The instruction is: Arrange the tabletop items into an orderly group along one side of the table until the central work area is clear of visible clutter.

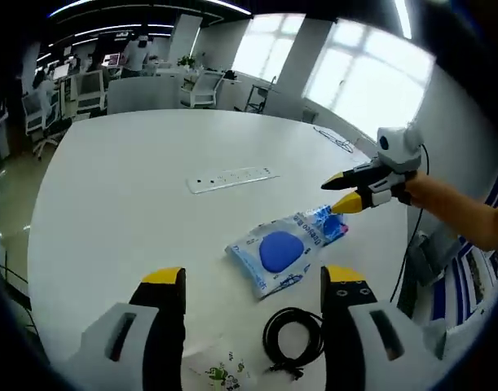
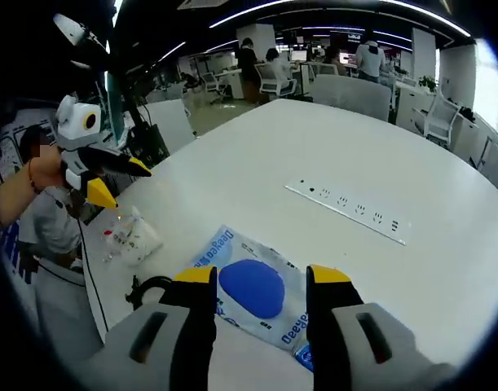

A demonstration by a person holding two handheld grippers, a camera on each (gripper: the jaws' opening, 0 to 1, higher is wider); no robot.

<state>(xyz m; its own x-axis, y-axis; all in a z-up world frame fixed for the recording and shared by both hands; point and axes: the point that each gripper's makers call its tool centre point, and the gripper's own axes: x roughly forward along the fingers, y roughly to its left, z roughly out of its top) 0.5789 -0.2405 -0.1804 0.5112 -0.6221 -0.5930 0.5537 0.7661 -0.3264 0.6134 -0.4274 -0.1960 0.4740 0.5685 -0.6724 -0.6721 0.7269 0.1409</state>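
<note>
A blue-and-white packet (image 1: 285, 248) with a round blue item inside lies flat on the white table (image 1: 134, 195). My left gripper (image 1: 253, 281) is open above the near table edge, with the packet just ahead of its jaws. A black coiled cable (image 1: 293, 338) and a small clear packet (image 1: 220, 371) lie near it. My right gripper (image 1: 342, 193) comes in from the right, open, hovering over the packet's far end. In the right gripper view, my right gripper (image 2: 262, 277) frames the blue packet (image 2: 253, 289); the left gripper (image 2: 118, 181) hangs open above the clear packet (image 2: 130, 236) and cable (image 2: 147, 289).
A white power strip (image 1: 232, 177) is set into the middle of the table, also seen as the power strip (image 2: 346, 210). A person's arm (image 1: 460, 212) holds the right gripper. Office chairs (image 1: 204, 85) and desks stand beyond the far table edge, where people sit.
</note>
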